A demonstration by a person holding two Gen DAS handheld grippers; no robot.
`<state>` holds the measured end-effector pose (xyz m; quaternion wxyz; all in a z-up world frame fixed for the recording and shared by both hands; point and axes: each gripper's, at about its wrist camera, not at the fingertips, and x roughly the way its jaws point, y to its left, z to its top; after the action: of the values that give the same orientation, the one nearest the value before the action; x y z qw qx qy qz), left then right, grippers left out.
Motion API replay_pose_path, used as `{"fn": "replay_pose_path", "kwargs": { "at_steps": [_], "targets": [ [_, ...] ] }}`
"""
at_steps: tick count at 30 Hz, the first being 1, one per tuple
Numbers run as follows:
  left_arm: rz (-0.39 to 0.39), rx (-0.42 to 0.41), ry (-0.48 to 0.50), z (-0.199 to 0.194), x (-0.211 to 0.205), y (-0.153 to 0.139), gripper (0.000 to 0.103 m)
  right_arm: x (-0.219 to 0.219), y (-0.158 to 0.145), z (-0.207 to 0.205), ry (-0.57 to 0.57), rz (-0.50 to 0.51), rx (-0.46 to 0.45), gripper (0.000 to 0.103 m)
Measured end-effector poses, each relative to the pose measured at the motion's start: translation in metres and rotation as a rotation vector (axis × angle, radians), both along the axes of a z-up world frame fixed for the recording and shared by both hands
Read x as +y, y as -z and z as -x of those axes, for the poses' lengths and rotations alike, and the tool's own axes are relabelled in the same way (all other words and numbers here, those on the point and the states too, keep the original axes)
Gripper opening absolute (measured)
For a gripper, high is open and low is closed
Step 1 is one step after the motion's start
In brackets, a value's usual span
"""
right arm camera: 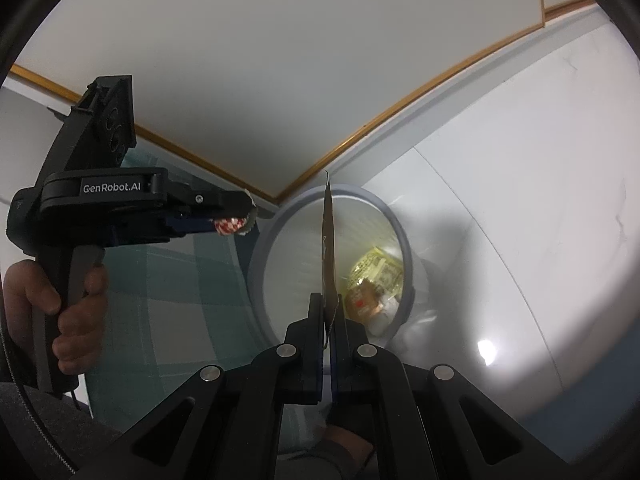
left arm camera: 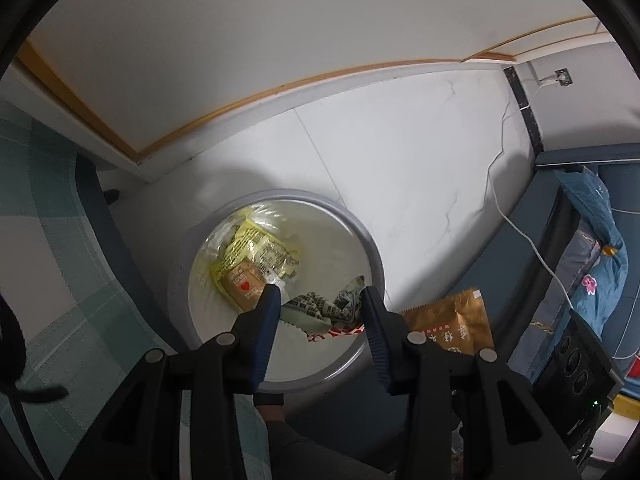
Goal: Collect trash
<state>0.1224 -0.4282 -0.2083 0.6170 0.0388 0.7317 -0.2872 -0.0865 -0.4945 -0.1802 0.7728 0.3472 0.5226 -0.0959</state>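
A round grey trash bin (left arm camera: 370,240) with a clear liner stands on the white floor, holding a yellow wrapper (left arm camera: 260,246) and a brown packet (left arm camera: 244,286). My left gripper (left arm camera: 320,298) is over the bin, its jaws apart, with a crumpled red-and-white checked wrapper (left arm camera: 324,312) between the fingers. In the right wrist view the wrapper (right arm camera: 230,226) sits at the left gripper's (right arm camera: 236,216) tips. My right gripper (right arm camera: 329,312) is shut on a flat gold-brown snack packet (right arm camera: 328,248), seen edge-on above the bin (right arm camera: 400,232). The packet also shows in the left wrist view (left arm camera: 452,320).
A checked green tablecloth (left arm camera: 44,240) hangs at the left of the bin. A white cable (left arm camera: 520,232) runs across the floor to a wall socket. Blue furniture with bagged items (left arm camera: 596,240) stands at the right. A wall with a wooden skirting (right arm camera: 360,132) is behind the bin.
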Motion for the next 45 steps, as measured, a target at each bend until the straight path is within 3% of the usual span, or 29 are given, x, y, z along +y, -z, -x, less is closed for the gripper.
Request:
{"fn": "replay_pose_path", "kwargs": {
  "at_steps": [5, 10, 12, 25, 31, 33, 40, 45],
  "targets": [
    [-0.006, 0.028, -0.048, -0.005, 0.010, 0.002, 0.042, -0.005, 0.013, -0.006, 0.008, -0.070, 0.021, 0.002],
    [0.014, 0.024, -0.068, -0.006, 0.016, -0.004, 0.062, -0.001, 0.019, -0.011, -0.014, -0.089, 0.020, 0.002],
    [0.004, 0.000, -0.067, -0.006, 0.018, -0.008, 0.064, 0.002, 0.024, -0.013, -0.019, -0.098, 0.026, 0.002],
    [0.028, -0.128, -0.073, -0.002, 0.029, -0.035, 0.070, 0.002, 0.039, -0.018, -0.025, -0.121, 0.095, 0.007],
    [0.014, -0.170, -0.104, 0.002, 0.037, -0.042, 0.070, -0.001, 0.020, -0.007, 0.004, -0.071, 0.083, 0.024],
    [0.019, -0.190, -0.106, 0.006, 0.038, -0.047, 0.071, -0.007, 0.007, 0.000, 0.035, -0.050, 0.073, 0.035],
    [0.002, -0.281, -0.115, 0.022, 0.037, -0.068, 0.072, -0.019, -0.041, 0.016, 0.095, 0.026, 0.024, 0.041],
    [0.010, -0.340, -0.115, 0.033, 0.041, -0.086, 0.072, -0.017, -0.074, 0.024, 0.122, 0.072, -0.011, 0.061]
  ]
}}
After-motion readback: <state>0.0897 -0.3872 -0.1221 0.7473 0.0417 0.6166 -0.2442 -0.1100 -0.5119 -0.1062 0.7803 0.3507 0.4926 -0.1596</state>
